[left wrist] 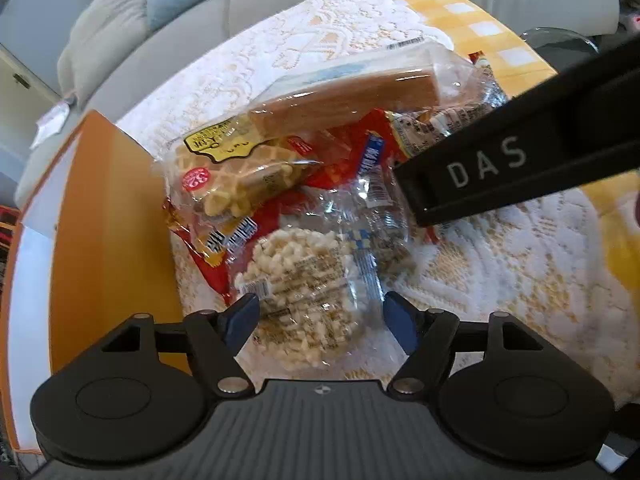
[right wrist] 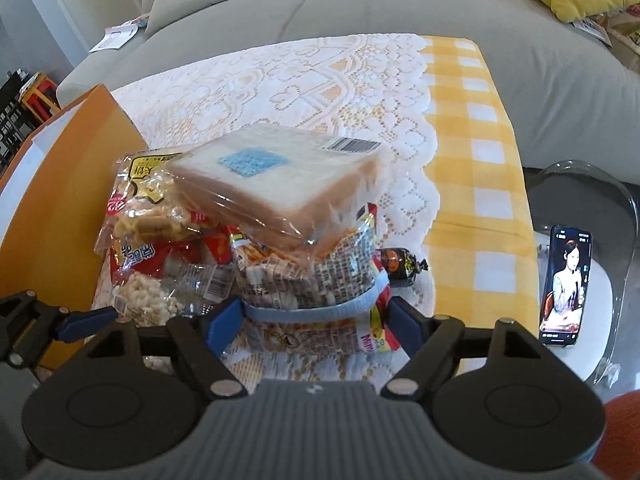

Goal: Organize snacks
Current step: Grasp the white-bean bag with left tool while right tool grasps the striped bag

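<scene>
Snack pile (right wrist: 248,240): heaped on the lace tablecloth (right wrist: 320,80), just beside the orange box (right wrist: 60,184); bread pack (right wrist: 280,176) on top
Left gripper (left wrist: 320,320): fingers spread wide, straddling the puffed rice pack (left wrist: 300,288), pads not pressing it
Right gripper (right wrist: 312,320): fingers released, either side of a blue-banded packet (right wrist: 320,280)
Progress: judged barely begun; nothing visibly sorted, whole pile left
Box interior: cannot tell

Grey sofa (right wrist: 400,12) behind lace-clothed table (right wrist: 280,80)
</scene>
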`<state>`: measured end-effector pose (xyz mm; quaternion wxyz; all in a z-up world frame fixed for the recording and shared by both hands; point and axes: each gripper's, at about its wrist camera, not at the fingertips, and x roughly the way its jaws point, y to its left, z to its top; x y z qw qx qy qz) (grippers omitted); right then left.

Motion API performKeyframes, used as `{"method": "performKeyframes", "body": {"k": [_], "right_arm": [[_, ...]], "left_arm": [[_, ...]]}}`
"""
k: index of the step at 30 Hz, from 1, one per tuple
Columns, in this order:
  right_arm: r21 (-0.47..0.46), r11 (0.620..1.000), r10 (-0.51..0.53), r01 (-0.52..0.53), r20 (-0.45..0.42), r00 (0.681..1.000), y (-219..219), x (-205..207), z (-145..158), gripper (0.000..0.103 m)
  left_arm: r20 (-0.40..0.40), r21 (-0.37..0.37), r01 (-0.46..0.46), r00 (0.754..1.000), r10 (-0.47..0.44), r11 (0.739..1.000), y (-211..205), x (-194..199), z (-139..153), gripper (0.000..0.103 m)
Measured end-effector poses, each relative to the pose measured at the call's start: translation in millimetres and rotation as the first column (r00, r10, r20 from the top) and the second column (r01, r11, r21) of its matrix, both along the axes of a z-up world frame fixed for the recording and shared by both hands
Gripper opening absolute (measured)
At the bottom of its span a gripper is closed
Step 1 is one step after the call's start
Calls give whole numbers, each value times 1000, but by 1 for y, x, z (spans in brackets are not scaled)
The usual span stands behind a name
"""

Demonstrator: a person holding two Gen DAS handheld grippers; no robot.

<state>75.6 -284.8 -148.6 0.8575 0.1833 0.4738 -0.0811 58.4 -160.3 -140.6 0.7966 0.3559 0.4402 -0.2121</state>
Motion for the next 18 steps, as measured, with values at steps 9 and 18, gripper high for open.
{"method": "performKeyframes", "body": {"k": [9,18], "right_arm": [[25,1000,-11,10,10,1000,-4,-2,-1,69],[5,1000,-4,4,2,1000,-2,-5,4,61]], "left_arm": [[7,-27,3,1000,-3,1000,7,2,2,76],[39,-49,16,999,-14,999,15,-6,19,49]]}}
